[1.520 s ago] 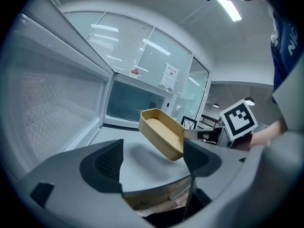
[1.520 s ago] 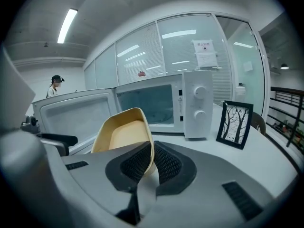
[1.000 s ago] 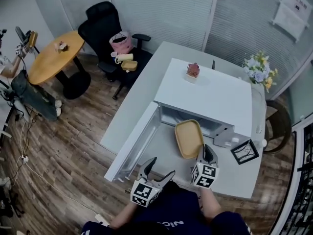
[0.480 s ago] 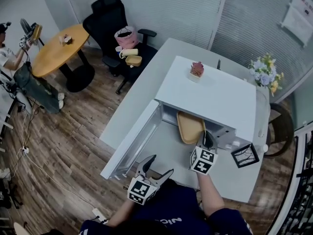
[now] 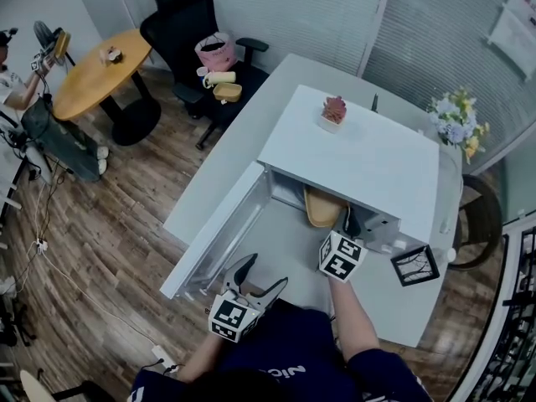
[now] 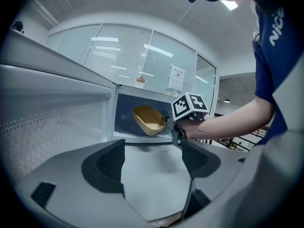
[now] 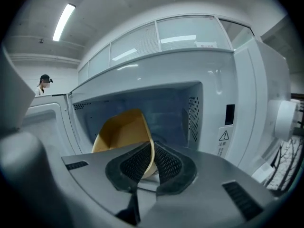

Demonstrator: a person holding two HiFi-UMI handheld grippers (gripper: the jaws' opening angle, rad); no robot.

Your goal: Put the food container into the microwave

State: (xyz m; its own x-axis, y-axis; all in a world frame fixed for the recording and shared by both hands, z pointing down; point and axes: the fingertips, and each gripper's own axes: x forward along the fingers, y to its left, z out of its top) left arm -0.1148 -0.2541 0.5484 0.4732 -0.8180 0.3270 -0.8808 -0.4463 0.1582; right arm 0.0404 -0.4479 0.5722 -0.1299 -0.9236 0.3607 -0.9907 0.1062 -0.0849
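Note:
The yellow food container (image 5: 322, 207) is an empty oblong tray, tilted, its far half inside the open white microwave (image 5: 360, 153). My right gripper (image 5: 349, 221) is shut on the container's near rim (image 7: 151, 151) at the microwave's mouth; the tray (image 7: 121, 129) rises into the cavity (image 7: 166, 113). In the left gripper view the container (image 6: 147, 119) hangs in the opening with the right gripper (image 6: 175, 125) behind it. My left gripper (image 5: 256, 276) stands open and empty, low over the grey table (image 5: 289, 245), well short of the microwave; its pads (image 6: 107, 163) are far apart.
The microwave door (image 5: 218, 229) swings open to the left. A small pink plant (image 5: 333, 110) sits on top of the microwave. A black wire stand (image 5: 414, 265) is on the table at the right, flowers (image 5: 452, 128) behind. A person (image 7: 45, 83) stands far off at the left.
My right gripper has carried the yellow container forward from the table in front of the microwave into its opening. The left gripper has stayed near the table's front edge.

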